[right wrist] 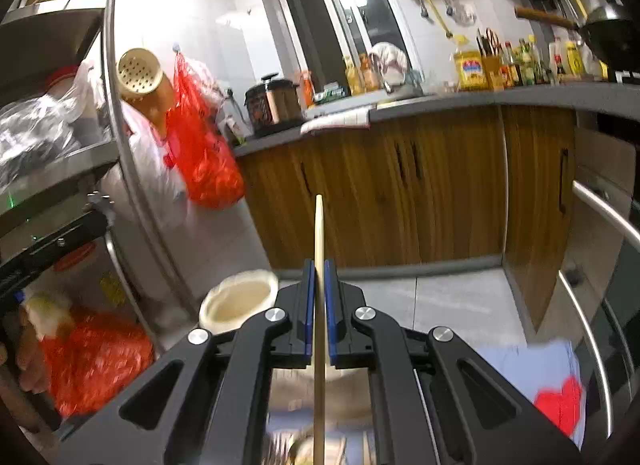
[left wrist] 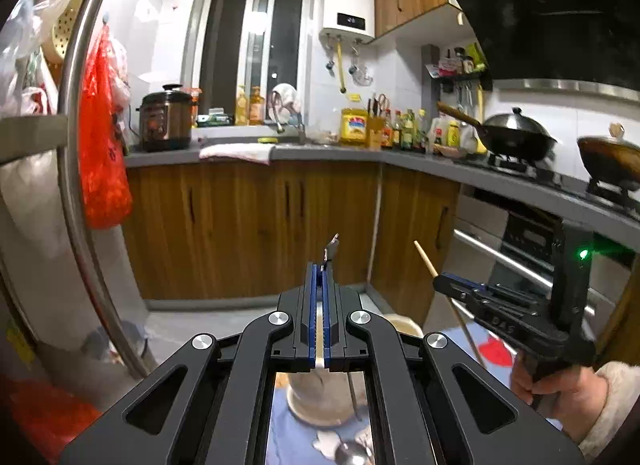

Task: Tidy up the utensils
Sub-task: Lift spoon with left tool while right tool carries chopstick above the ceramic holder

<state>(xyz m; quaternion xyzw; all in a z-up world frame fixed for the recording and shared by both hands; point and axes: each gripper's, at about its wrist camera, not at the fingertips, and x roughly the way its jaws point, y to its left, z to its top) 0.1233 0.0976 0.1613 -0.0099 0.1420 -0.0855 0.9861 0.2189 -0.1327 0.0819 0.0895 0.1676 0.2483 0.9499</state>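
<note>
Wooden chopstick (right wrist: 319, 265) sits pinched upright in the right gripper (right wrist: 319, 277), centre frame, probably lifted for sorting. Left gripper (left wrist: 320, 277) is clamped on a thin metal utensil (left wrist: 331, 246), tip poking out. Cream cup (right wrist: 239, 299) waits lower left, likely the holder.

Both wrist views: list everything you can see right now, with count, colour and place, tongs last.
chopstick: one, pale wood, clamped upright in the right tongs
metal utensil: one, silver, tip poking out of the left tongs
ceramic holder: one, cream, below the tongs
pressure cooker: one, dark, on the counter's left end
wok: one, black, lidded, on the stove
red bag: one, hanging by the metal rack
water heater: one, white, on the wall
left tongs: shut on the metal utensil
right tongs: shut on the chopstick
</note>
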